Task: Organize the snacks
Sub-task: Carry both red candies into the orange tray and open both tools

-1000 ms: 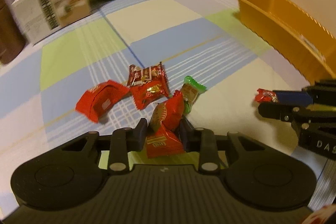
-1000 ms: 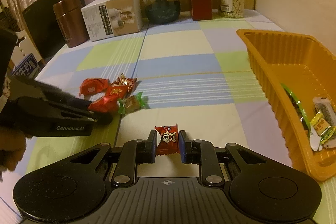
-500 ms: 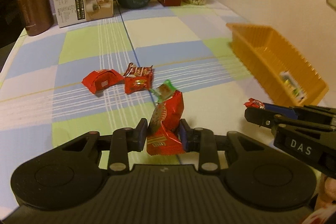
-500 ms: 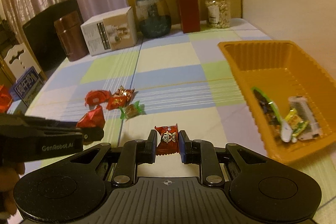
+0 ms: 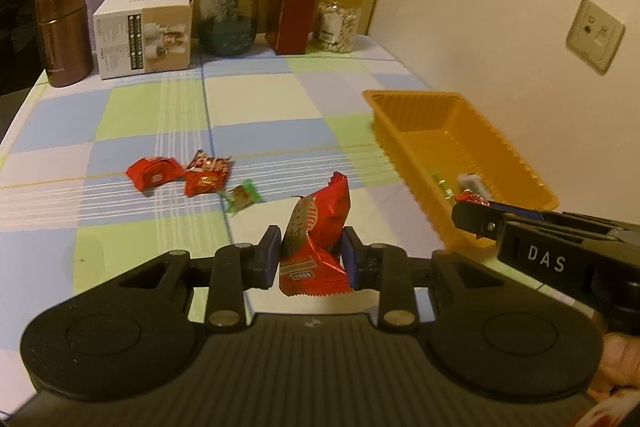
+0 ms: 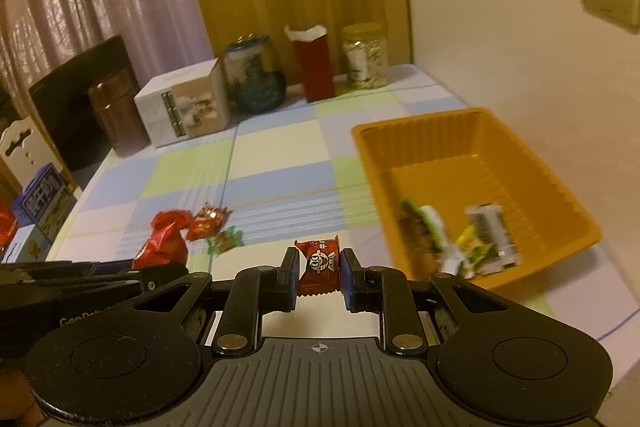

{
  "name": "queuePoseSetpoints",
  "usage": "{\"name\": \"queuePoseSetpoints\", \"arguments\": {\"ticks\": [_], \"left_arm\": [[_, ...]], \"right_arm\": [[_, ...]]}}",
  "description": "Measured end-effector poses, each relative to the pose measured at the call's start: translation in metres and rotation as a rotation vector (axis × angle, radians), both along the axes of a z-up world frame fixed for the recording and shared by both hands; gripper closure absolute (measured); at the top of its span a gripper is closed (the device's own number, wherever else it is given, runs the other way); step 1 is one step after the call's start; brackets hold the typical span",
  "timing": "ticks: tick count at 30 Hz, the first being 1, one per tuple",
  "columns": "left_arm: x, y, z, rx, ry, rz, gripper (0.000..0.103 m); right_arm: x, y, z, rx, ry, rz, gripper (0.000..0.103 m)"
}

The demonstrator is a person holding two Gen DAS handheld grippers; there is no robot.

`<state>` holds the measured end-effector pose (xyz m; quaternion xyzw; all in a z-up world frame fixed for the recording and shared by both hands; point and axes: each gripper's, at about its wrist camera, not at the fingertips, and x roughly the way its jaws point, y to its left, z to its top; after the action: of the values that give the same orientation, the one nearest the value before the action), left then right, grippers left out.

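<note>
the big red snack packet (image 5: 316,227) is pinched upright between the pads of the left hand-held gripper (image 5: 311,254), lifted off the counter (image 5: 280,99). the small red candy (image 6: 319,263) with a cartoon face is clamped the same way in the right hand-held gripper (image 6: 319,277). so both are closed on a snack, neither is open.

the orange tray (image 6: 460,131) sits to the right by the wall and already has a few wrappers in it: a green one (image 6: 424,227), a yellow one (image 6: 474,247) and a silvery one (image 6: 490,227). three more snacks lie loose on the checked cloth: a red box-shaped packet (image 5: 154,173), a red wrapper (image 5: 206,179) touching it, and a small green candy (image 5: 242,195) just beside.

my read: this is the carry-to-tray step. best bet is to get each snack fully past the near rim before letting go, one at a time, so the tools don't bump. the big packet is puffy and could slip or catch the rim.

pose-wise, both tools are roughly level, pointing forward, and the right one's tip reaches the tray's near corner in the left view.
</note>
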<state>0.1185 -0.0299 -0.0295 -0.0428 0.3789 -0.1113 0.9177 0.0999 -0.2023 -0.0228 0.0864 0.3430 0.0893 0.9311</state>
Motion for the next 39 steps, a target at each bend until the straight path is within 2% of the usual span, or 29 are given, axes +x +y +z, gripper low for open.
{"name": "queuePoseSetpoints", "arguments": {"ticks": [9, 17, 27, 39], "left_arm": [[-0.004, -0.039, 0.016, -0.021, -0.024, -0.068, 0.074], [0.011, -0.088, 0.023, -0.037, -0.038, -0.141, 0.074], [0.044, -0.141, 0.009, -0.047, -0.026, -0.193, 0.074], [0.083, -0.169, -0.018, -0.022, 0.010, -0.222, 0.074]], "right_arm": [[-0.013, -0.049, 0.014, 0.002, -0.027, -0.091, 0.081], [-0.013, -0.102, 0.015, 0.008, -0.032, -0.195, 0.081], [0.009, -0.148, 0.004, -0.001, -0.024, -0.235, 0.081], [0.036, -0.164, -0.013, 0.004, -0.003, -0.246, 0.081]]}}
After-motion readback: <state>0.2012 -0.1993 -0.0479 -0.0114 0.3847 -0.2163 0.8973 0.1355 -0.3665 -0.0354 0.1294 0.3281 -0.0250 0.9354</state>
